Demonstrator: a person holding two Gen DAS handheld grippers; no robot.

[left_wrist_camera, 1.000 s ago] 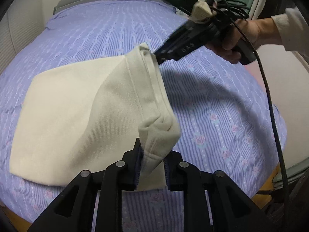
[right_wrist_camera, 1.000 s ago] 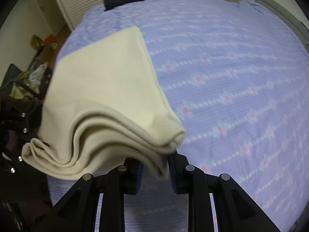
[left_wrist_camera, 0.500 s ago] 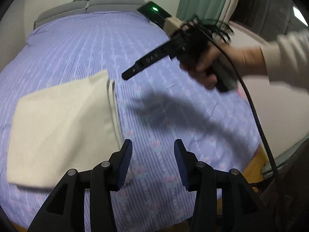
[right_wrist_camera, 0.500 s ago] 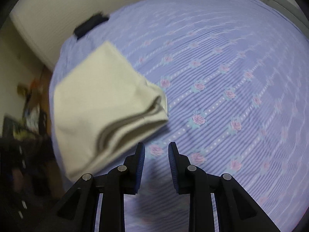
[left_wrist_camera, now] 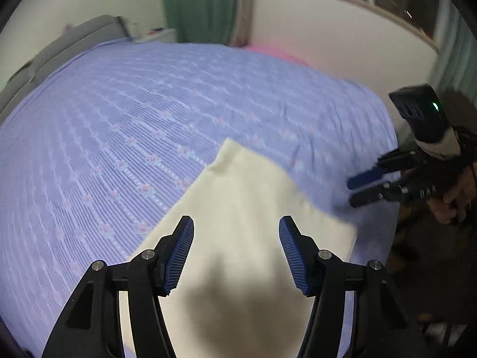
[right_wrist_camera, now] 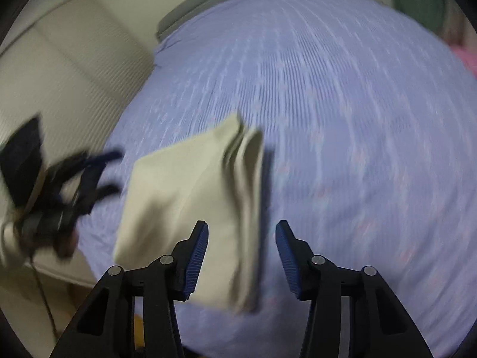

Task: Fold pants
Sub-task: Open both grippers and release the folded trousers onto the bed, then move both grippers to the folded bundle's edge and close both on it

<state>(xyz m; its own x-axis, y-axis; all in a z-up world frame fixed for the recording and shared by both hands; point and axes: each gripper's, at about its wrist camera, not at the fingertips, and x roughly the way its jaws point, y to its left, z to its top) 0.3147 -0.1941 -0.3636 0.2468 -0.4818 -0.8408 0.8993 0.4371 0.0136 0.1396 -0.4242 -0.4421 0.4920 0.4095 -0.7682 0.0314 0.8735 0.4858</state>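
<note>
The cream pants (left_wrist_camera: 247, 208) lie folded into a flat rectangle on the purple flowered bedspread (left_wrist_camera: 134, 119). My left gripper (left_wrist_camera: 236, 253) hovers above them with its jaws opening and nothing between the pads. In the right wrist view the pants (right_wrist_camera: 190, 197) show their stacked folded edge on the right side. My right gripper (right_wrist_camera: 241, 261) hangs over the near end of the pants, its jaws opening, with no cloth pinched. The right gripper (left_wrist_camera: 363, 189) also shows at the right of the left wrist view, held by a hand, off the bed's edge.
The bed's grey headboard (left_wrist_camera: 77, 41) lies at the far left, a green curtain (left_wrist_camera: 202, 3) and a white wall behind. A pink item (left_wrist_camera: 274, 52) sits past the bed's far edge. The left gripper (right_wrist_camera: 107, 173) and a light sleeve (right_wrist_camera: 9, 238) appear blurred left of the pants.
Both grippers let go of the pants, which dropped flat onto the bed. Both hands then pulled back, rolled, and their jaws widened.
</note>
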